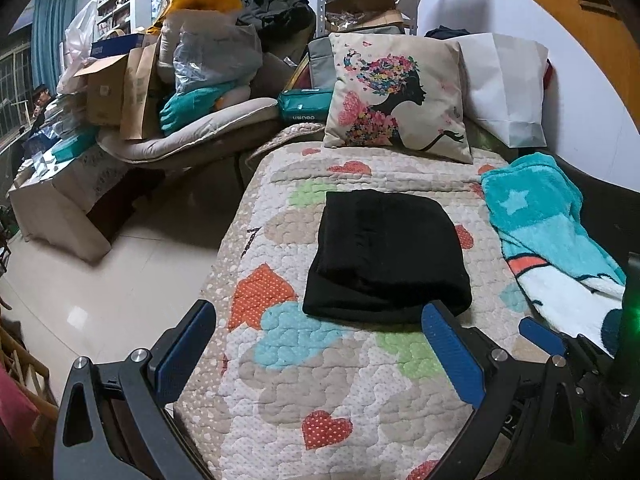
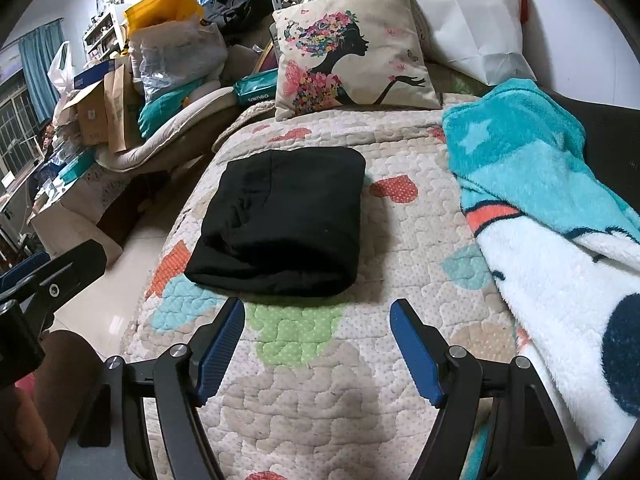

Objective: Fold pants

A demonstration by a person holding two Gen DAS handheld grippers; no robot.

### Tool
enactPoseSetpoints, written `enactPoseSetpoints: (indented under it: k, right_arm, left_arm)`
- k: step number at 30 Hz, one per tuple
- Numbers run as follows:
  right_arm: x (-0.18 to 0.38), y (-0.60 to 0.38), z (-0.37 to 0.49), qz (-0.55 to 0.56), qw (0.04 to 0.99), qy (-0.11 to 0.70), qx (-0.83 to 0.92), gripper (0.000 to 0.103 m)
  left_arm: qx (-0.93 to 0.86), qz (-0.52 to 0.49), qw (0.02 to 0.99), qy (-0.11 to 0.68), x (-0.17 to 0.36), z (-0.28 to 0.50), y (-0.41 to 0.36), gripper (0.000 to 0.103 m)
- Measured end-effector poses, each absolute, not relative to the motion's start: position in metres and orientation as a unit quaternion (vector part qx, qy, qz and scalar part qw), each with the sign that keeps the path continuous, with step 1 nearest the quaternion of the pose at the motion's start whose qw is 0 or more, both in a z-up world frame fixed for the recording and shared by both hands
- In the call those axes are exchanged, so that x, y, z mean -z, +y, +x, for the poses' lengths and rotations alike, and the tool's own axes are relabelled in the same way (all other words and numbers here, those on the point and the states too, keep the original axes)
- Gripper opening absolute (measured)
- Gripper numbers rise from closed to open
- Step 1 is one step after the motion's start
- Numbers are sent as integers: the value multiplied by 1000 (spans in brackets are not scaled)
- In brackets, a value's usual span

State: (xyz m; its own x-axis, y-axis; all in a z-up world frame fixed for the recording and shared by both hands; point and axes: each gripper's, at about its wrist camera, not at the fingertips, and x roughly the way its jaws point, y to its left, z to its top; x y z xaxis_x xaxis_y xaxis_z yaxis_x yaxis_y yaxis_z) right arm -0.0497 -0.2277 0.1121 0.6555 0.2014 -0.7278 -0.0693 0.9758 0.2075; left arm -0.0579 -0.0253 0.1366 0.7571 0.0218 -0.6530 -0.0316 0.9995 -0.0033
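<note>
Black pants (image 1: 384,256) lie folded into a compact rectangle on the heart-patterned quilt (image 1: 320,392); the right wrist view shows the same pants (image 2: 280,220) a little ahead of my fingers. My left gripper (image 1: 320,316) is open, its blue pads wide apart just short of the bundle's near edge, nothing between them. My right gripper (image 2: 318,312) is also open and empty, hovering over the quilt (image 2: 320,400) in front of the pants. In the left wrist view, the right gripper's blue pad (image 1: 540,334) shows at the lower right.
A printed cushion (image 1: 400,92) and a white paper bag (image 1: 508,84) stand at the quilt's far end. A turquoise fleece blanket (image 2: 540,208) covers the right side. Boxes, bags and bedding (image 1: 180,80) pile up at the left, beyond tiled floor (image 1: 100,280).
</note>
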Motion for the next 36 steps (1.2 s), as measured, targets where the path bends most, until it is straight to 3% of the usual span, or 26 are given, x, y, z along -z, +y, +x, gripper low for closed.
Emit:
enactPoseSetpoints:
  k: [8,22,36]
  right_arm:
    - [-112,-229,-50,84,907,407,-68,80]
    - [-119,-239,-53,97,915,388,-46,80]
    - [-119,-238,-53,95,915,390,-47,81]
  left_arm:
    - [2,-18,937,348,-141,-63,-25,103]
    - [62,8,958,279,-180,-100,-51,103]
    - [52,-3,953,298,-173,-97,-48,103]
